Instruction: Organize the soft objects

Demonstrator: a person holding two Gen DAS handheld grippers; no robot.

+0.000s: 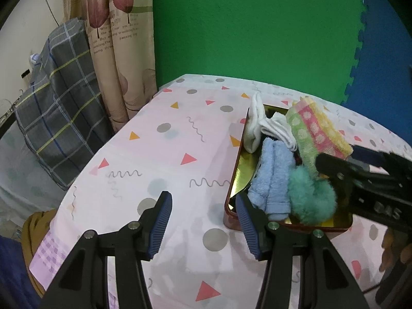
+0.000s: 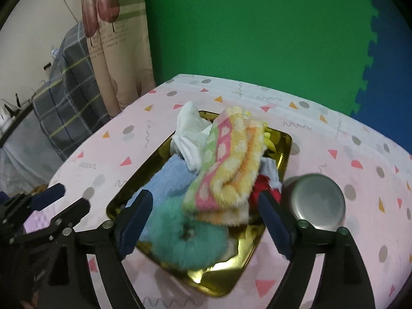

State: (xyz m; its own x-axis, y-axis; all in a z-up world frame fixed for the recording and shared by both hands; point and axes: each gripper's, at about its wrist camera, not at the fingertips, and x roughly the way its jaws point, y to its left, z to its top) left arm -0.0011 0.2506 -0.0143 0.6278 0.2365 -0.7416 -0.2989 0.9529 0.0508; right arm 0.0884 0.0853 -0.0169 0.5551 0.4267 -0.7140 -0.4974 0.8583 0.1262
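Note:
A gold-lined tin tray (image 1: 238, 180) (image 2: 279, 141) on the pink patterned tablecloth holds soft things: a white sock (image 1: 253, 126) (image 2: 191, 134), a blue towel (image 1: 273, 180) (image 2: 172, 177), a teal fluffy scrunchie (image 1: 310, 198) (image 2: 185, 239), a striped pink-yellow-green cloth (image 1: 315, 128) (image 2: 231, 170) and a red item (image 2: 262, 188). My left gripper (image 1: 203, 225) is open and empty, just left of the tray's near corner. My right gripper (image 2: 206, 225) (image 1: 360, 177) is open and empty, its fingers either side of the scrunchie and striped cloth at the tray's near end.
A steel cup (image 2: 318, 200) stands right of the tray, beside my right finger. A plaid cushion (image 1: 61, 113) and a curtain (image 1: 118, 46) are left of the table. A green and blue foam wall (image 1: 257, 25) is behind. An ochre cloth (image 1: 36, 234) lies below the table's left edge.

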